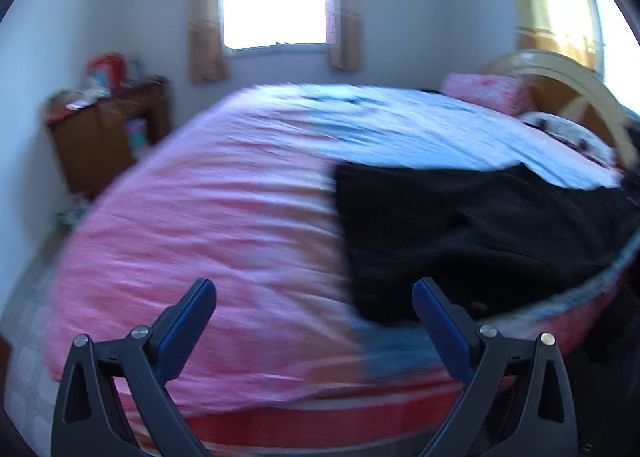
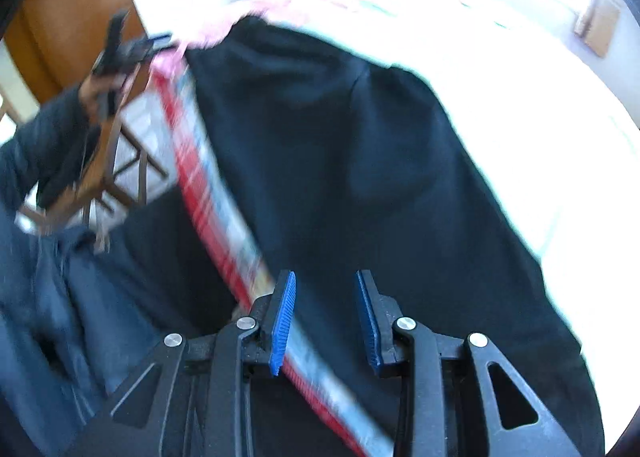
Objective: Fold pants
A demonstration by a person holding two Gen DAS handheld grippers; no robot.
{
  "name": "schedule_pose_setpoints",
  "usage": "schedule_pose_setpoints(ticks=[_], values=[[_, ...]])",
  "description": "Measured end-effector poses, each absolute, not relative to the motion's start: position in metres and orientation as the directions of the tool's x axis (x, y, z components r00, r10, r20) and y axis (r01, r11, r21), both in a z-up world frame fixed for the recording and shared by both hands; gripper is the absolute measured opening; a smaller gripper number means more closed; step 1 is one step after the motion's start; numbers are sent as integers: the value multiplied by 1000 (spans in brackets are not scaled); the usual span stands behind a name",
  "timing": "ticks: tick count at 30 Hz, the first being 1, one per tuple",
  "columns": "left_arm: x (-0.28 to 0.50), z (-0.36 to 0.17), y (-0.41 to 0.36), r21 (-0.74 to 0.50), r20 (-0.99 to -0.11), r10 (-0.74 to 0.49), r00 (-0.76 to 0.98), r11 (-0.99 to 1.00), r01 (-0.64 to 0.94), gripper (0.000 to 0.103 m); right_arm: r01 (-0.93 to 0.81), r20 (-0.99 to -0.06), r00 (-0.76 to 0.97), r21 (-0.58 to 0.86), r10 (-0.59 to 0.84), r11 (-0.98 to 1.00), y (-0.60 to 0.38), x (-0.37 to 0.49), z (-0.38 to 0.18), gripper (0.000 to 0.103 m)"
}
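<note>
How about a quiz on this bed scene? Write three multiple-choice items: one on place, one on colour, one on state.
1. The pants lie
A. on the floor
B. on the bed, by its edge
C. on a chair

2. The gripper pads are
A. red
B. green
C. blue

3. The left gripper is
A. open and empty
B. shut on the pants
C. shut on a pillow

Answers:
1 B: the dark cloth is spread over the cover, up to the near edge.
2 C: both wrist views show blue pads on black fingers.
3 A: its fingers stand wide apart with only the cover seen between them.
</note>
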State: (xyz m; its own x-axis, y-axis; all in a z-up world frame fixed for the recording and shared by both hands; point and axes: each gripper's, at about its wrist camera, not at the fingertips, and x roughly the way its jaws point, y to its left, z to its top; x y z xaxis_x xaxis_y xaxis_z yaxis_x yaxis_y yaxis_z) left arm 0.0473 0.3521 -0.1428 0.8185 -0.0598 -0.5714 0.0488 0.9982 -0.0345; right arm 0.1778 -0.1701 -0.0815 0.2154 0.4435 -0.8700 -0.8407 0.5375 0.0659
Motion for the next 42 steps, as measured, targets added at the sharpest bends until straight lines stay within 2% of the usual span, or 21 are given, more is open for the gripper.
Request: schedule_pose_setpoints(ticks=[1,3,5,7,12,14,19,20,22,23,26,30,32,35,37,39,42], values=[[51,-148,345,-52,-590,-94,802,996,78,101,-827,-861,217,89,460,555,-166,186,-79,33],[58,-155,338,-103,-595,-144,790,989,103,90,-782,-836,194,184,514,596,-156,213,-75,33],[67,-157,343,-232,-578,-226,784,967,108,82,-735,-813,188,256,551,628,-149,232,-75,33],[73,-158,345,-281,-561,-262,785,952,118,79,-688,-789,174,331,589,646,-139,254,-75,33],[80,-168,327,-155,-624,-254,739,967,201,60,-593,-751,131,464,647,658,-121,302,-77,33],[77,-169,321,-108,-629,-236,740,970,218,60,-555,-747,85,514,660,653,-111,318,-85,33],[79,-161,315,-40,-623,-210,754,971,237,53,-453,-725,7,612,689,648,-87,349,-114,33],[80,-160,312,-14,-624,-206,754,967,253,46,-444,-719,-4,624,695,643,-83,353,-117,33],[82,-156,309,24,-627,-197,754,962,272,41,-447,-731,1,609,682,655,-80,359,-117,8],[83,-153,308,44,-624,-193,757,959,281,38,-453,-745,11,591,667,667,-79,359,-116,3],[81,-139,310,112,-592,-167,789,952,286,32,-508,-741,89,541,666,670,-84,356,-95,1],[80,-130,309,206,-544,-117,831,941,267,32,-515,-710,175,524,682,678,-107,355,-70,1],[84,-143,308,265,-559,-82,825,925,272,34,-503,-711,193,520,676,690,-111,358,-72,1],[87,-166,309,287,-585,-44,810,923,257,37,-459,-754,190,498,629,736,-108,370,-98,1],[82,-164,311,288,-567,-19,823,932,220,50,-453,-781,157,487,605,747,-103,375,-117,1],[73,-159,312,334,-541,49,839,929,161,75,-451,-791,179,463,585,763,-100,377,-132,1],[59,-157,316,422,-535,145,832,899,114,83,-446,-782,168,483,600,753,-102,380,-140,2]])
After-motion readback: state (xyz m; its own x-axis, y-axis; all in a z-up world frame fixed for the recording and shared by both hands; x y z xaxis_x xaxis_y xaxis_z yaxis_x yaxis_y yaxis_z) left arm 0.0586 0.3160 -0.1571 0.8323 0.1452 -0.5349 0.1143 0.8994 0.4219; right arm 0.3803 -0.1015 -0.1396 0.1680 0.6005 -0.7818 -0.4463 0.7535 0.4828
